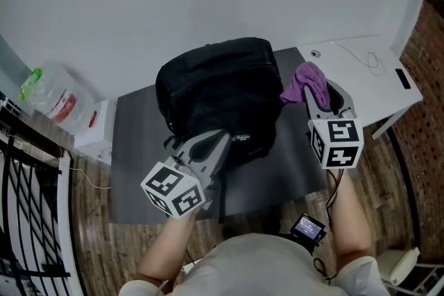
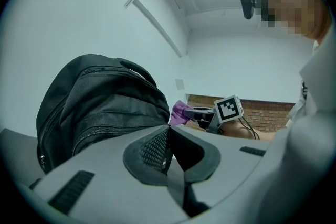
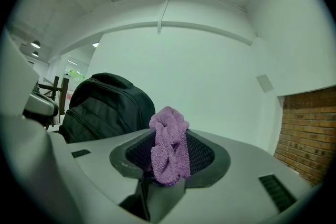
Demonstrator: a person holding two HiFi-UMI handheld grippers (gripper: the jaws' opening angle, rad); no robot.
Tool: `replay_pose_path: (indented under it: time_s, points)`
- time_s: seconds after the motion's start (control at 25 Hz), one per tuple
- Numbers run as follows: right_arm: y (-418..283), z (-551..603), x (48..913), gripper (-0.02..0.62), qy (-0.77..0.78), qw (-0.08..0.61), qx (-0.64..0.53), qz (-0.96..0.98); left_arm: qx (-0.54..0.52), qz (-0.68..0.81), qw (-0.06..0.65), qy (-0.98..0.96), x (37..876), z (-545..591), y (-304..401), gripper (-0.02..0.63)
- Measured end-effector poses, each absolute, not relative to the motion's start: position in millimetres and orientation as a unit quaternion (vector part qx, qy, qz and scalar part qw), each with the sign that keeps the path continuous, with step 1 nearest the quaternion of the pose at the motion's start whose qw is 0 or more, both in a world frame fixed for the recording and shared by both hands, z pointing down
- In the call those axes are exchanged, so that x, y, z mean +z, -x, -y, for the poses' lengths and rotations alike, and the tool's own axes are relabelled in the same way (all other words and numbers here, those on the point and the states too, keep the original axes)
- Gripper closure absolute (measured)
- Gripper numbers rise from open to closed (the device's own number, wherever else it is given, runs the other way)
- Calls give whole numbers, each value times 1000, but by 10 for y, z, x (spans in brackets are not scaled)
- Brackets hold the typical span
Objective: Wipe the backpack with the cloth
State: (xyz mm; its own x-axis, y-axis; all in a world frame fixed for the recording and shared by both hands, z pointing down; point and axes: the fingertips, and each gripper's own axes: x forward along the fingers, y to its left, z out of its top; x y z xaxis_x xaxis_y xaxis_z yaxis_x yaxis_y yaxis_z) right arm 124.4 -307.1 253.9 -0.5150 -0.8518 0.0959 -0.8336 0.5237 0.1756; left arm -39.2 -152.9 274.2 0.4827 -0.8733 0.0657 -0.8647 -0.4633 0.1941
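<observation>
Between the jaws of the right gripper (image 3: 169,159) a bunched purple cloth (image 3: 168,131) is clamped, its folds sticking up past the tips. Just beyond, to this gripper's left, stands the black backpack (image 3: 105,107); whether the cloth touches it is unclear. The left gripper (image 2: 168,150) has its jaws pressed together with nothing seen between them, its tips right up at the backpack's near face. Under the backpack lies a grey mat (image 1: 135,149)
</observation>
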Motion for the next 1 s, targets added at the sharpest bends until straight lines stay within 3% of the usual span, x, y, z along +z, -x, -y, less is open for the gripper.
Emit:
replay_pose_path:
  time_s: [0.44, 1.0]
  points:
    - [-1316, 2860, 2348, 431, -484, 55, -56, 872, -23, 509, 103, -854, 2758, 1470, 472, 600]
    - [-130, 1951, 1998, 431, -336, 15, -82, 938, -47, 543, 112, -831, 2817, 1177, 934, 600]
